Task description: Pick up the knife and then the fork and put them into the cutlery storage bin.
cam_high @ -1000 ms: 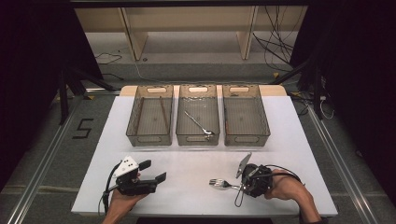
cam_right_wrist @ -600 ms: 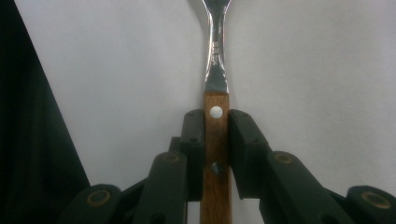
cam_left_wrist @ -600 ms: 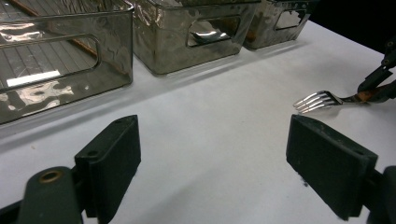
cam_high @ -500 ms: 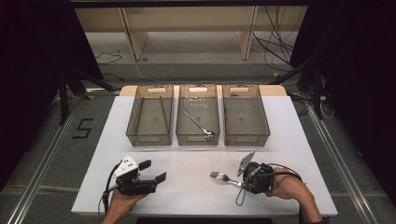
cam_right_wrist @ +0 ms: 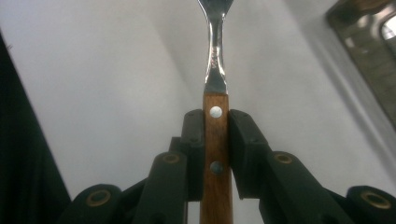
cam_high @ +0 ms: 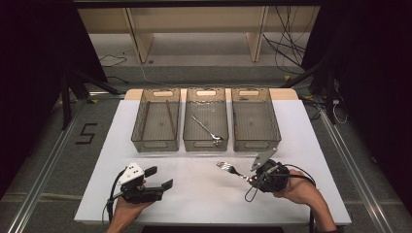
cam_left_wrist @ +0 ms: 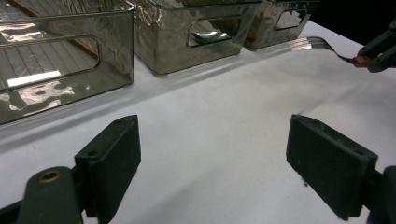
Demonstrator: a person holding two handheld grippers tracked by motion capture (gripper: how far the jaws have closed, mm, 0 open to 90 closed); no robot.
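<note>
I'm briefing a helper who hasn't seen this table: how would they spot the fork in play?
On the white table, look in front of the three bins. The fork sticks out of the right hand-held gripper, clamped by its wooden handle, unlike the utensil lying in the middle bin.

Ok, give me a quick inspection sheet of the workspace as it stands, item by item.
Surface: white table, bare in front.
Job's things: fork, wooden handle clamped in the right gripper, tines toward the bins; three clear bins in a row; middle bin holds a metal utensil; left bin holds thin sticks.
Clutter: nothing seen.
Grippers: left gripper open, holding nothing.
Cables: loose cables on the floor behind.
Surroundings: wooden shelf frame, dark sides.
</note>
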